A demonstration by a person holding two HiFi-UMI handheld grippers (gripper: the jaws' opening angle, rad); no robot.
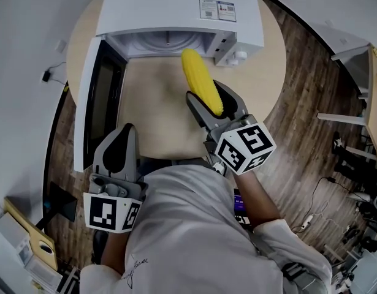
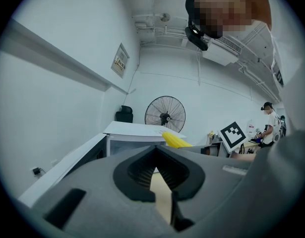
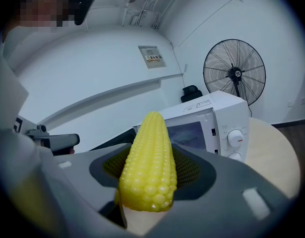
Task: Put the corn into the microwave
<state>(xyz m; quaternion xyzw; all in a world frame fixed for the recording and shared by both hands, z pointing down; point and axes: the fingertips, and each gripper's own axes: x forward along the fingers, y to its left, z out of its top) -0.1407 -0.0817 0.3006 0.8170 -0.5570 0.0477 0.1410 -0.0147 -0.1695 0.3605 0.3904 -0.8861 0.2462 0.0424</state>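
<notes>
You were mid-carry: your right tool (image 1: 206, 95) pinched the corn (image 1: 194, 69), its tip just before the mouth of the open microwave (image 1: 176, 8), above the tabletop (image 1: 157, 121). Your left tool (image 1: 122, 132) was pressed together, empty. Next, it seemed, you needed to push the corn inside and release.

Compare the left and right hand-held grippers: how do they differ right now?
The right hand-held gripper is clamped on the corn; the left hand-held gripper holds nothing, its jaws together. The right one reaches close to the open microwave, with the corn tip near its opening; the left one sits farther back, near the person's body. Both point toward the microwave.
</notes>
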